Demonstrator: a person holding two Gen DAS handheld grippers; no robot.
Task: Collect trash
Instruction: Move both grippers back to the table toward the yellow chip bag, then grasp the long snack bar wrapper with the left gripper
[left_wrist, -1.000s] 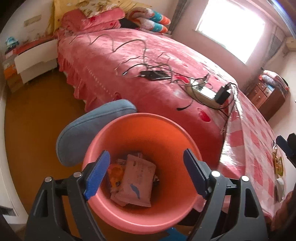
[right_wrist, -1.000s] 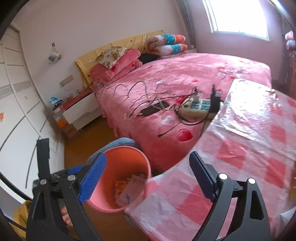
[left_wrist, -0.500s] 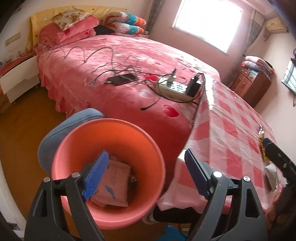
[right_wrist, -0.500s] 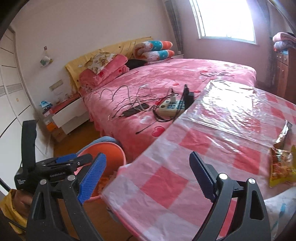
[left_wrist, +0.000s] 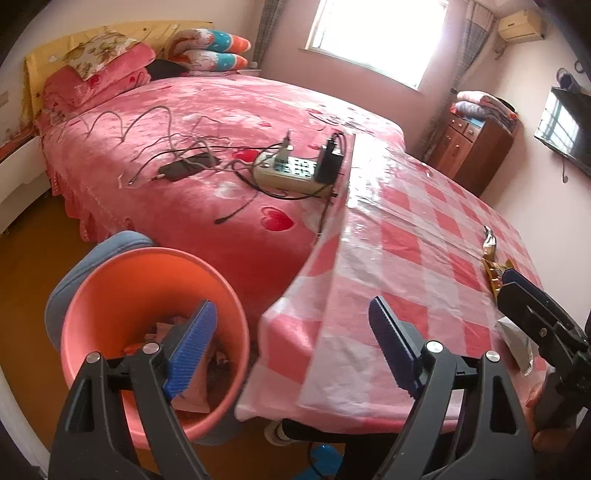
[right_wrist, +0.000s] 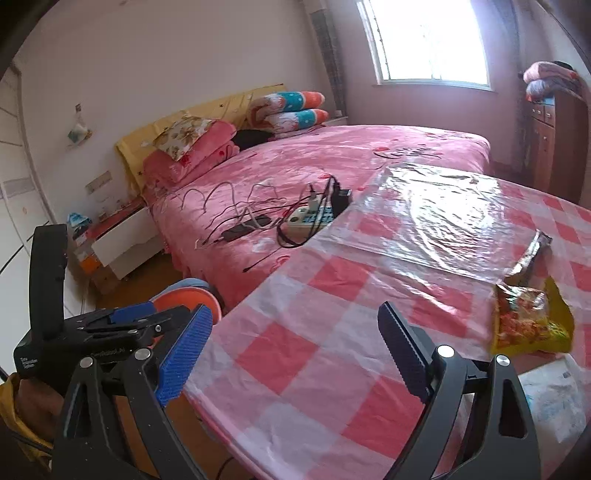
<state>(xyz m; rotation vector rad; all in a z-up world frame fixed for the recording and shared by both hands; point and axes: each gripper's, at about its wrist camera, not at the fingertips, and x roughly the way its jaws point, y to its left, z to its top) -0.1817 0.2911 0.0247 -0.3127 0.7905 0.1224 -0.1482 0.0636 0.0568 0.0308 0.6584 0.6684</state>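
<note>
An orange bin (left_wrist: 92, 295) stands on the floor by the table corner, with wrappers (left_wrist: 192, 391) lying in it. My left gripper (left_wrist: 291, 314) is open and holds nothing, hanging between the bin and the table's edge. The pink checked table (right_wrist: 295, 354) carries a yellow-orange snack bag (right_wrist: 528, 321), a dark foil wrapper (right_wrist: 532, 251) and a white packet (right_wrist: 554, 398) at its right side. My right gripper (right_wrist: 295, 314) hovers open over the near part of the table, left of those wrappers. In the left wrist view it (left_wrist: 511, 282) reaches toward the snack bag (left_wrist: 493, 271).
A pink bed (left_wrist: 221, 122) behind the table bears a power strip (left_wrist: 291, 173), a phone and several cables. A blue cushion (left_wrist: 122, 240) sits behind the bin. A white nightstand (right_wrist: 122, 240) stands at the left, a wooden cabinet (left_wrist: 476, 147) at the far right.
Both grippers swung right, away from the bin and toward the table. The left gripper no longer hangs over the bin's middle. The wrappers on the table came into view.
</note>
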